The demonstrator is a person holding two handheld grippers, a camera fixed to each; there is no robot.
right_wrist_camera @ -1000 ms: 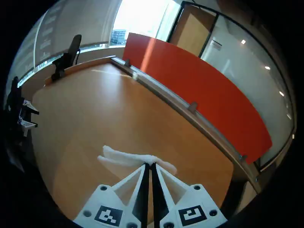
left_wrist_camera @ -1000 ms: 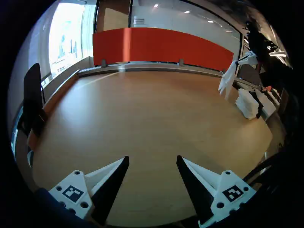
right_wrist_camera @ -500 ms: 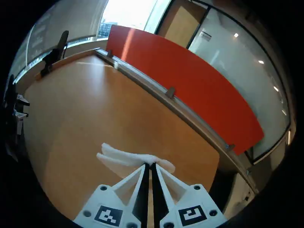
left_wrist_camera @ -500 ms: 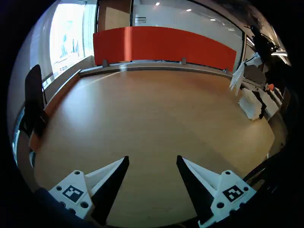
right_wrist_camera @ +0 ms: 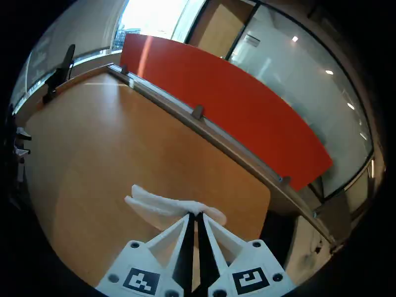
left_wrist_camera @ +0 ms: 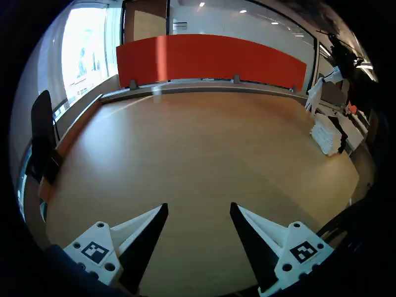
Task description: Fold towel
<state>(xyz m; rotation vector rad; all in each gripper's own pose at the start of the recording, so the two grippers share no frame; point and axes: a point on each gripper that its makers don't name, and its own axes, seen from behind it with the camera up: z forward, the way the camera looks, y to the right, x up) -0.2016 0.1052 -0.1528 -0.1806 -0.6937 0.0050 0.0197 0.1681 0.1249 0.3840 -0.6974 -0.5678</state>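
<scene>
In the left gripper view my left gripper (left_wrist_camera: 198, 205) is open, hovering over the bare wooden table (left_wrist_camera: 198, 143) with nothing between its fingers. Far off at the right, a white towel (left_wrist_camera: 317, 91) hangs in the air above the table's right end. Below it, on the table's right edge, lies a stack of folded white towels (left_wrist_camera: 327, 136). In the right gripper view my right gripper (right_wrist_camera: 196, 215) is shut on the white towel (right_wrist_camera: 168, 205). The cloth bunches out past the fingertips, well above the table (right_wrist_camera: 123, 148).
An orange partition (left_wrist_camera: 213, 54) runs along the table's far edge, with glass walls behind it. A dark chair (left_wrist_camera: 42, 128) stands at the left side by the window. Dark equipment (left_wrist_camera: 346, 54) stands at the far right, behind the hanging towel.
The right gripper has carried the towel further toward the table's right end; its view has swung right along the partition. The left gripper has stayed open and nearly still.
</scene>
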